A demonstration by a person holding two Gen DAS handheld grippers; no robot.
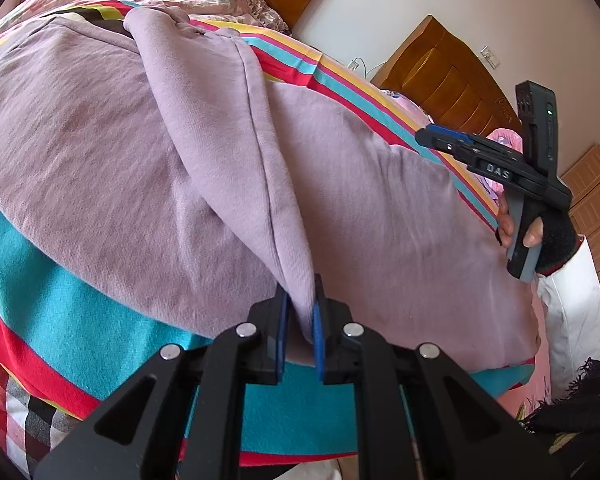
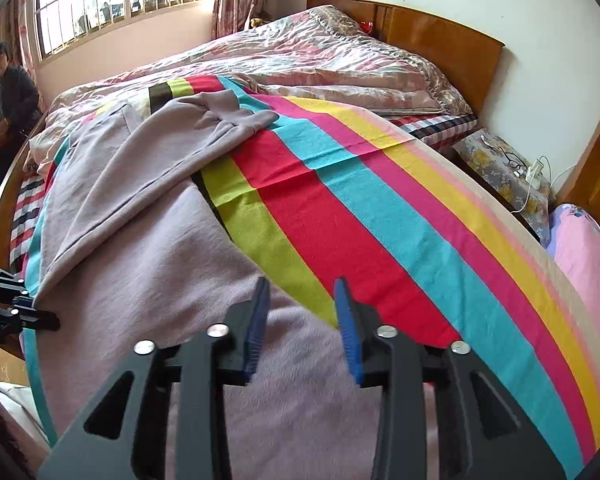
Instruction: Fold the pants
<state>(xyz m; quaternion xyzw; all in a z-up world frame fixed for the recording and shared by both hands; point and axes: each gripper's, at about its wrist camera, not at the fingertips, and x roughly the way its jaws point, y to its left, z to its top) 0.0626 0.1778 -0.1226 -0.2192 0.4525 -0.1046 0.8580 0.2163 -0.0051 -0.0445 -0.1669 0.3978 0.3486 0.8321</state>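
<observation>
Lilac pants (image 1: 112, 168) lie spread on a striped blanket (image 1: 76, 320) on the bed. My left gripper (image 1: 301, 312) is shut on a fold of the pants' edge and lifts it into a ridge. In the right wrist view the pants (image 2: 148, 280) cover the left half, with one leg (image 2: 220, 128) lying across the stripes. My right gripper (image 2: 302, 308) is open and empty, hovering just above the pants' right edge. It also shows in the left wrist view (image 1: 440, 140), above the far side of the pants.
The striped blanket (image 2: 400, 220) covers the bed's near part. A pink quilt (image 2: 320, 64) and wooden headboard (image 2: 440, 36) lie behind. A bedside stand (image 2: 504, 176) with cables sits at right. A person (image 2: 4, 96) stands at far left by the window.
</observation>
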